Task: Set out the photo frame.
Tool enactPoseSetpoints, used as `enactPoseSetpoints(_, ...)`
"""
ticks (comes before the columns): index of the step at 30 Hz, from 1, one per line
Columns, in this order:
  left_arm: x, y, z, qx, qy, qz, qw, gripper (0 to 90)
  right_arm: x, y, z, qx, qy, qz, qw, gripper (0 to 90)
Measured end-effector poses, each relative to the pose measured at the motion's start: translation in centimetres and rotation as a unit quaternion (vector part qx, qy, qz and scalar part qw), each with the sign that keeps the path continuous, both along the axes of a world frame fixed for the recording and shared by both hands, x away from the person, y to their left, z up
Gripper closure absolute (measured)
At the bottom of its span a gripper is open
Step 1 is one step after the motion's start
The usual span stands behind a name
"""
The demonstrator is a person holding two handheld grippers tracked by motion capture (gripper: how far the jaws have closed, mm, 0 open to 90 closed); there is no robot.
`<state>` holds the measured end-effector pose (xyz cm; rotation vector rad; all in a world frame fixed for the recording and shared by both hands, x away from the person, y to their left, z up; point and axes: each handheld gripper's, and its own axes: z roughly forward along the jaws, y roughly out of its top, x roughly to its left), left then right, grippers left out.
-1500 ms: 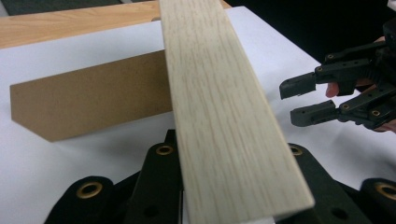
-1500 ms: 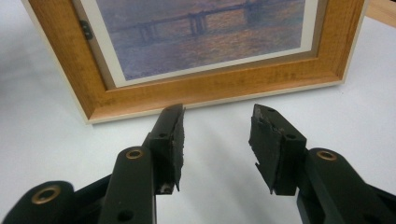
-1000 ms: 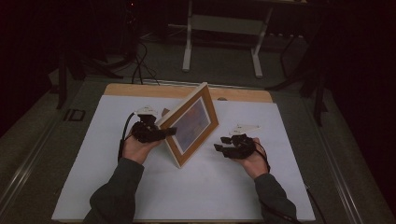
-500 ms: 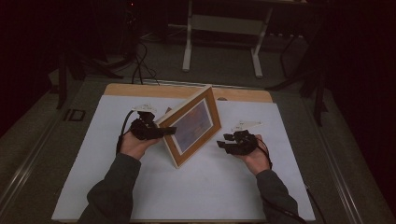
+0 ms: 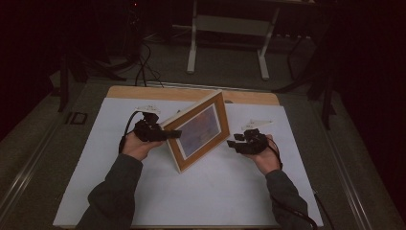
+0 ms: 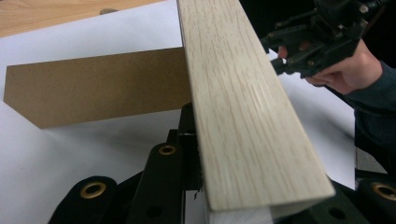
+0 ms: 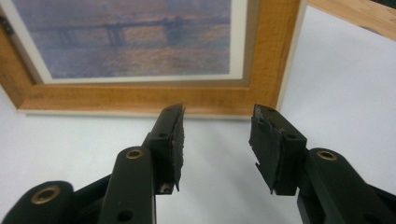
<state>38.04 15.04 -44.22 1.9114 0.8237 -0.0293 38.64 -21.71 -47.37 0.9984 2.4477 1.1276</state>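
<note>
A wooden picture frame [image 5: 198, 132] with a bluish print stands tilted on the white table top [image 5: 215, 191]. My left gripper [image 5: 175, 135] is shut on the frame's left side. In the left gripper view the pale frame edge [image 6: 243, 107] runs up between the black fingers [image 6: 163, 172], and the brown back stand [image 6: 93, 88] sticks out behind it. My right gripper [image 5: 233, 143] is open to the right of the frame, a little apart from it. In the right gripper view its jaws [image 7: 217, 135] hold nothing and face the frame's lower rail [image 7: 140, 95].
The white top lies on a wooden table [image 5: 143, 92], with bare wood along the far edge. A metal stand [image 5: 227, 24] and cables [image 5: 143, 62] are on the dark floor beyond. The person's right hand with its gripper [image 6: 273, 56] appears past the frame.
</note>
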Motion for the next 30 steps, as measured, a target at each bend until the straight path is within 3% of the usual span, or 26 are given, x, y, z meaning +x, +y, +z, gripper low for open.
enactPoseSetpoints(6,0.2,0.1,0.0,-0.001,0.002,-0.007,1.0,74.9,0.9,-0.5,0.2,0.016,0.008,-0.012,0.9998,54.0)
enactPoseSetpoints(23,0.7,0.2,-0.1,-0.001,0.003,-0.023,0.9997,74.9,4.8,-0.2,1.3,0.015,0.019,-0.026,0.9994,52.5)
enactPoseSetpoints(30,0.8,0.3,-0.1,-0.002,0.004,-0.026,0.9996,74.9,5.9,0.2,1.0,0.012,0.023,-0.038,0.999,48.2)
